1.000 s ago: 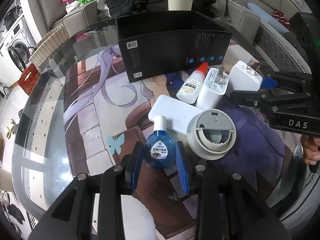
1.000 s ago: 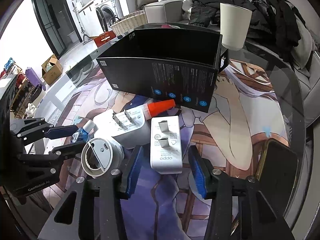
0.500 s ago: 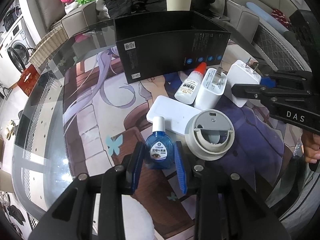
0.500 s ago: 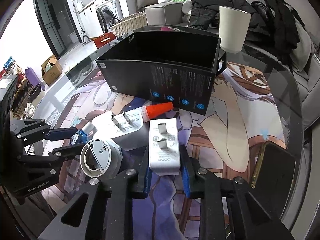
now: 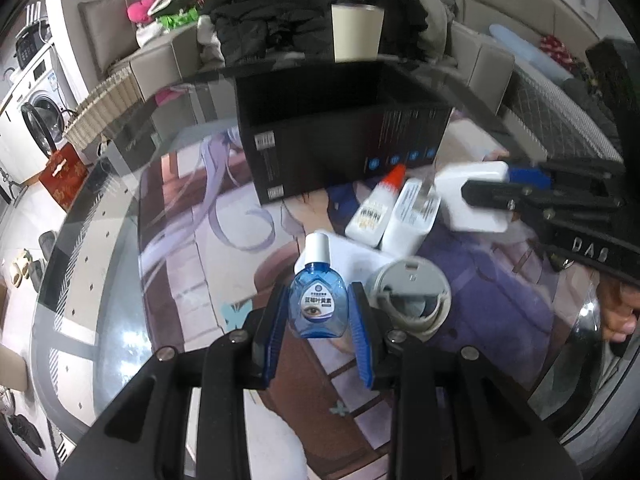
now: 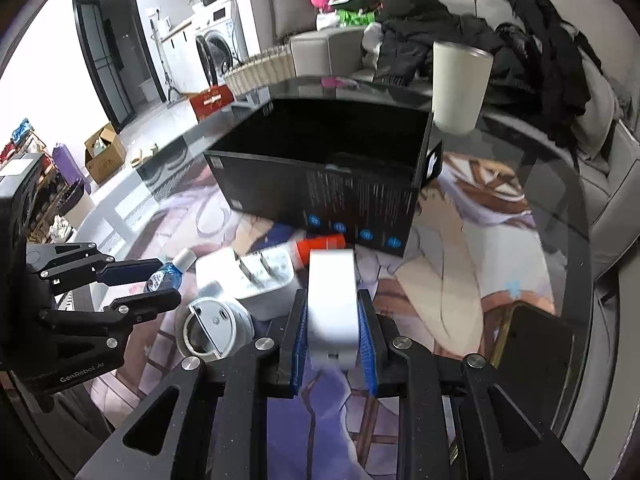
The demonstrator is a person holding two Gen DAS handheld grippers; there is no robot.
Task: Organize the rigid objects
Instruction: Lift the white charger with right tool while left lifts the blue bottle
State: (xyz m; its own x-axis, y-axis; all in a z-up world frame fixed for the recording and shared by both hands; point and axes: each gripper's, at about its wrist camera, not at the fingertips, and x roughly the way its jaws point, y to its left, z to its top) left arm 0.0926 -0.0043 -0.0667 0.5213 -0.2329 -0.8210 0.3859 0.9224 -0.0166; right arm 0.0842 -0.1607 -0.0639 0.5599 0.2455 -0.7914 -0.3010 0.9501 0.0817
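My left gripper is shut on a blue eye-drop bottle with a white cap, held off the glass table. My right gripper is shut on a white charger, tilted up off the table; the same charger shows at the right of the left wrist view. An open black box stands just beyond both. On the table between the grippers lie a second white charger with prongs, a red-capped white bottle and a round grey-white device.
A white cup stands behind the black box. A dark phone lies on the table at the right. A flat white slab lies under the pile. Sofas with dark clothes ring the far side.
My right gripper closed on the white charger and tipped it up off the table. My left gripper lifted the blue bottle, which now sits higher against the pile.
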